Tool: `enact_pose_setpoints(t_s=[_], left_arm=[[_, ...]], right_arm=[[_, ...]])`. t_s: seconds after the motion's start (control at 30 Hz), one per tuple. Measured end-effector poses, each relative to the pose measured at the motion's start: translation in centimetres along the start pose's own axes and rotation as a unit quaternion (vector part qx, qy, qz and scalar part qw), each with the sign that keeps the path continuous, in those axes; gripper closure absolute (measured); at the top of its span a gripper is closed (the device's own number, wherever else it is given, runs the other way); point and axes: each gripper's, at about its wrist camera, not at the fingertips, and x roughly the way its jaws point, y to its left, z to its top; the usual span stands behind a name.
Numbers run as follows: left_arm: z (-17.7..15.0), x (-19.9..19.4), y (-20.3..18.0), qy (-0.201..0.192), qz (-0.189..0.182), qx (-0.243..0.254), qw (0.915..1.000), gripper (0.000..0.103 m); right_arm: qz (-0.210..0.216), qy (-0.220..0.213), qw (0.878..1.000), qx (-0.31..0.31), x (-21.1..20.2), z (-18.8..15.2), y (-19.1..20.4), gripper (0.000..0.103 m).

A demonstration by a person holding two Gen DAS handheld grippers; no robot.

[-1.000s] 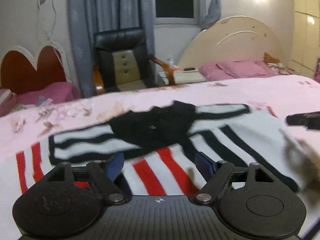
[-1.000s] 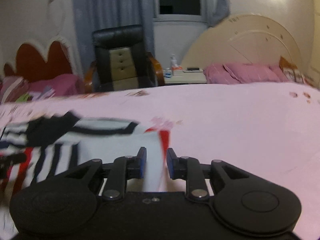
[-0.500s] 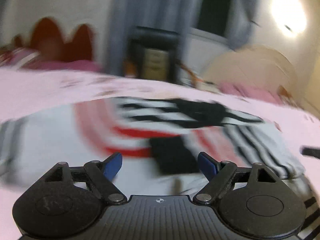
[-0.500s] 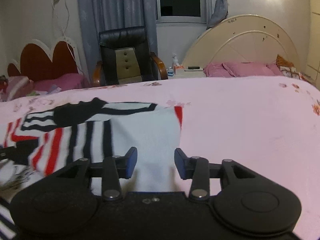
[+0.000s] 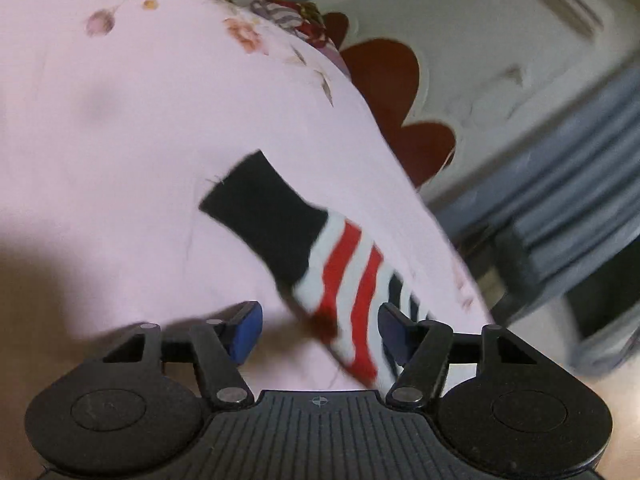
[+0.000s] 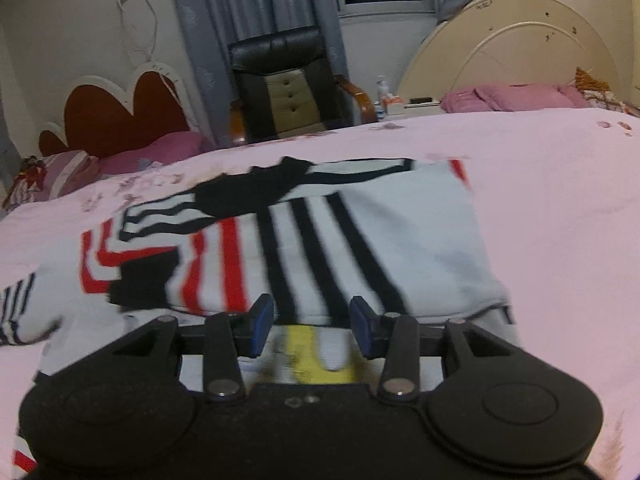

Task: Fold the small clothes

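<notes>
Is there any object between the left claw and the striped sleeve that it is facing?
Nothing visible is in the way. The left claw is open, its jaws having just been closing, and the black-cuffed sleeve of the red, white and black striped knit sweater lies on the pink bed sheet, running down between the jaws; contact is not clear.

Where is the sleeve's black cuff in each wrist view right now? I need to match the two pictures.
Left wrist: the black cuff lies mid-frame on the pink bedspread, just beyond the left gripper.
Right wrist: the same cuff sits at lower left on the striped sweater, left of the right gripper.
Shared landmark: the red scalloped headboard.
</notes>
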Motion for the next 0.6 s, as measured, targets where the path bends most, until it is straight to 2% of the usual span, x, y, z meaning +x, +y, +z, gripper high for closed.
enact_pose_setpoints(t_s=[0.1,0.17,0.2,0.23,0.27,0.33,0.4,0.47,0.5,0.53,0.6], left_arm=[[0.8,1.5,0.5,-0.007,-0.014,-0.012,0.9998,0.039],[0.8,2.1,0.4,-0.011,-0.014,-0.013,0.9998,0.046],[1.1,2.7,0.4,-0.013,-0.005,-0.010,0.9999,0.060],[1.5,3.1,0.6,-0.013,0.006,-0.007,0.9999,0.082],[1.7,3.7,0.8,-0.010,0.020,-0.006,0.9997,0.093],[2.0,4.7,0.5,-0.007,0.022,-0.006,0.9997,0.098],[1.6,4.6,-2.6,-0.015,0.033,0.072,0.9968,0.098],[0.2,4.2,-6.6,-0.017,-0.009,0.149,0.9886,0.098],[-0.9,4.0,-9.1,-0.015,-0.026,0.195,0.9804,0.098],[-2.6,3.8,-11.9,-0.010,-0.052,0.244,0.9684,0.098],[-5.9,3.7,-16.6,0.004,-0.097,0.308,0.9466,0.098]], right_arm=[[-0.002,0.001,1.000,0.001,0.1,0.2,1.2,0.061],[-0.003,0.001,1.000,0.003,0.1,0.2,1.8,0.061],[-0.003,0.001,1.000,0.005,-0.2,0.2,1.8,0.061],[-0.003,0.001,1.000,0.006,-0.3,0.2,1.9,0.061],[-0.004,0.001,1.000,0.006,-0.4,0.1,2.0,0.061],[-0.006,0.002,1.000,0.008,-0.4,0.1,2.0,0.061],[-0.007,0.003,1.000,0.011,-0.3,0.1,1.8,0.061],[-0.008,0.003,1.000,0.015,-0.2,0.0,1.5,0.061],[-0.009,0.002,1.000,0.018,-0.1,0.0,1.5,0.061],[-0.009,0.002,1.000,0.022,-0.1,0.0,1.3,0.061],[-0.008,0.000,1.000,0.028,-0.2,-0.1,1.0,0.061]])
